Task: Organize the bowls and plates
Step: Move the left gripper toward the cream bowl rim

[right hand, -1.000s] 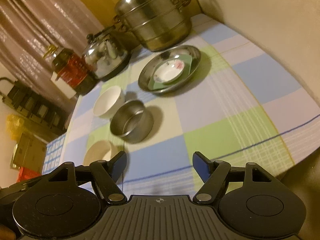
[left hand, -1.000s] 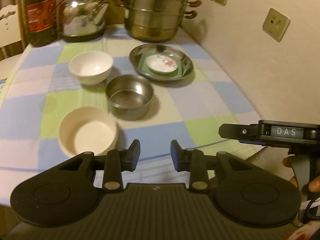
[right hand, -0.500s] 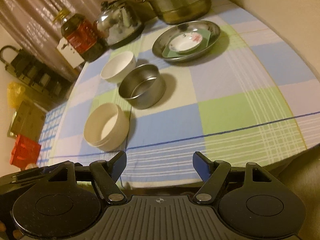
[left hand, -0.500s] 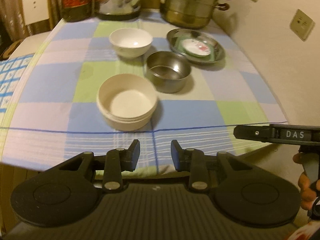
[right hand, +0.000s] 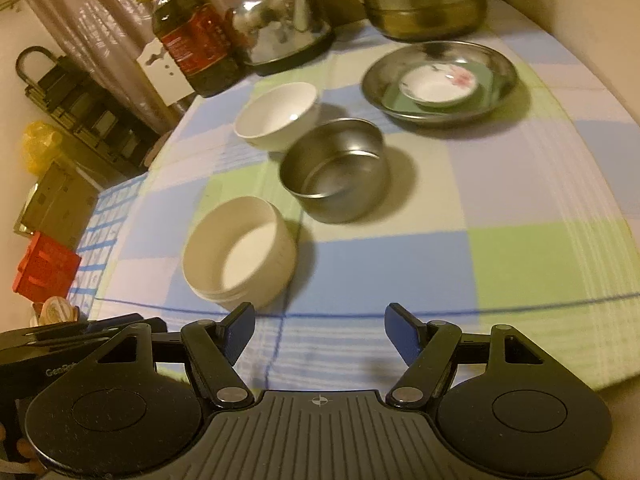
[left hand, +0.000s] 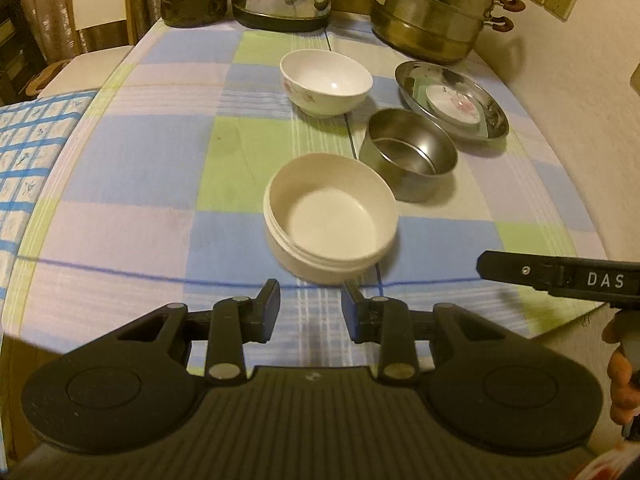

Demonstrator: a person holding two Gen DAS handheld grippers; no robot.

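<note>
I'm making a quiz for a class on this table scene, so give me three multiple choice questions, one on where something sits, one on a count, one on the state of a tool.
1. Where is the small flowered saucer?
A. inside the steel plate
B. inside the cream bowl
C. on the bare cloth

2. How many separate bowls stand on the checked cloth, leaving out the plate and saucer?
A. two
B. three
C. five

3. What is between the fingers of the left tool?
A. the steel bowl
B. a spoon
C. nothing

Answers:
1 A, the saucer lies in the steel plate.
2 B, the white bowl, steel bowl and cream bowl.
3 C, only cloth shows in the gap, with the cream bowl just beyond.
</note>
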